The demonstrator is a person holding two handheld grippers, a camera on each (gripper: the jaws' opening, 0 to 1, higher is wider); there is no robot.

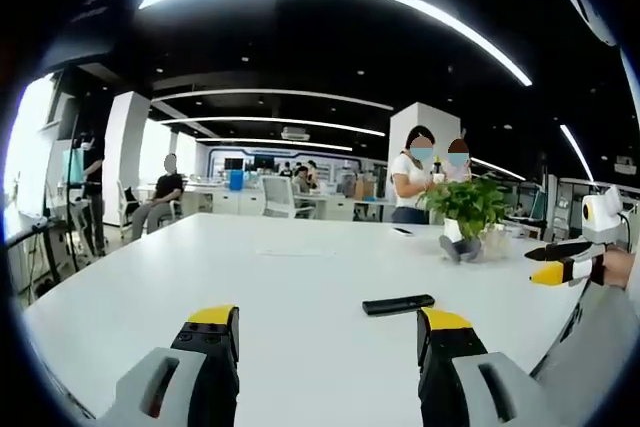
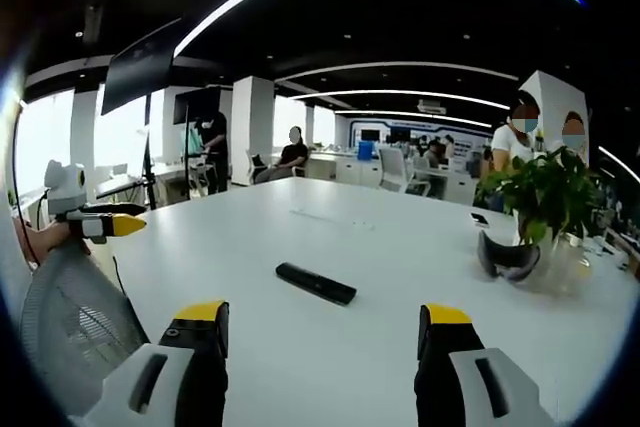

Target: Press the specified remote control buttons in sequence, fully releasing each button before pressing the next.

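Note:
A slim black remote control [image 1: 398,304] lies flat on the white table [image 1: 300,277], just beyond and between the tips of my left gripper [image 1: 330,332], nearer its right jaw. The left gripper is open, its yellow-tipped jaws wide apart and holding nothing. In the right gripper view the remote [image 2: 316,284] lies at a slant a short way ahead of my right gripper [image 2: 322,332], which is also open and holds nothing. Each gripper appears in the other's view, hand-held at the table edge: the right gripper [image 1: 560,262], the left gripper [image 2: 100,219].
A potted green plant [image 1: 468,209] stands at the table's far right, with a dark curved object [image 2: 508,257] at its base. A grey mesh fan [image 2: 75,327] sits at the near left edge. A phone [image 2: 480,218] lies farther back. People stand and sit beyond the table.

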